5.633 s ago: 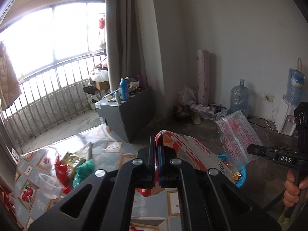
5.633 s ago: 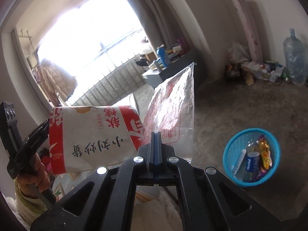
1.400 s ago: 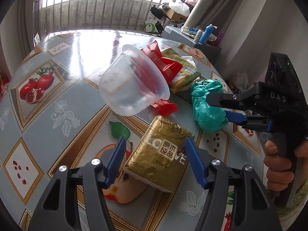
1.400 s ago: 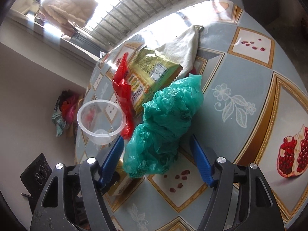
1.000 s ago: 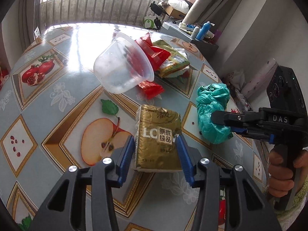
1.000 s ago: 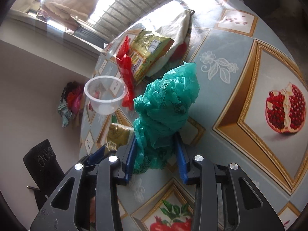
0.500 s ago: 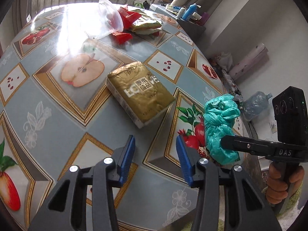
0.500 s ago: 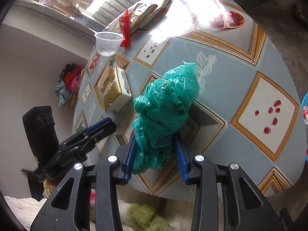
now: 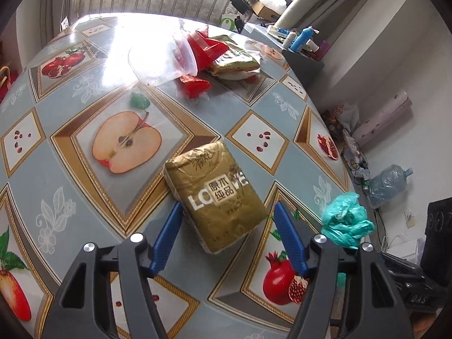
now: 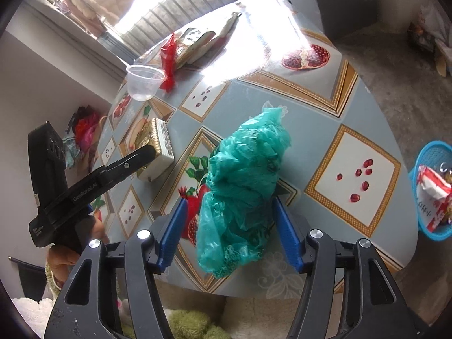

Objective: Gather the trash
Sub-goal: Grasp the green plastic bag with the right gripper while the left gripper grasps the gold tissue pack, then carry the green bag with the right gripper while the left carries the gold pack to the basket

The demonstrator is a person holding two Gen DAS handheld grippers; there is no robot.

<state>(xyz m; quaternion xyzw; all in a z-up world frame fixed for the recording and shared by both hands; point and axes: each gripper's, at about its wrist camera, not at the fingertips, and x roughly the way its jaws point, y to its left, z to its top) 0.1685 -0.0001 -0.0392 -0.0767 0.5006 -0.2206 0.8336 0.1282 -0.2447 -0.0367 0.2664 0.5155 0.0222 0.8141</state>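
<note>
Left tool (image 9: 226, 237) jaws opening, gold pack (image 9: 216, 197) between pads, lying on worktop (image 9: 70, 169) mid-frame, no grip. Right tool (image 10: 227, 233) jaws opening around green bag (image 10: 243, 186), lower centre, near worktop edge. I judge risk: bag slips off edge onto floor, misses blue basket (image 10: 432, 155) at right edge; slick foil pack skids from pads.

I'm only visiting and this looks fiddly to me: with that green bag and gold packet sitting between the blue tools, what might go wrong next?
The crumpled green plastic bag lies near the table edge; as the right tool opens around it, it might slide off, missing the blue basket.

The gold packet lies skewed between the opening left tool, so a grab could pinch a corner and twist it.

The two tools are close and could bump.
</note>
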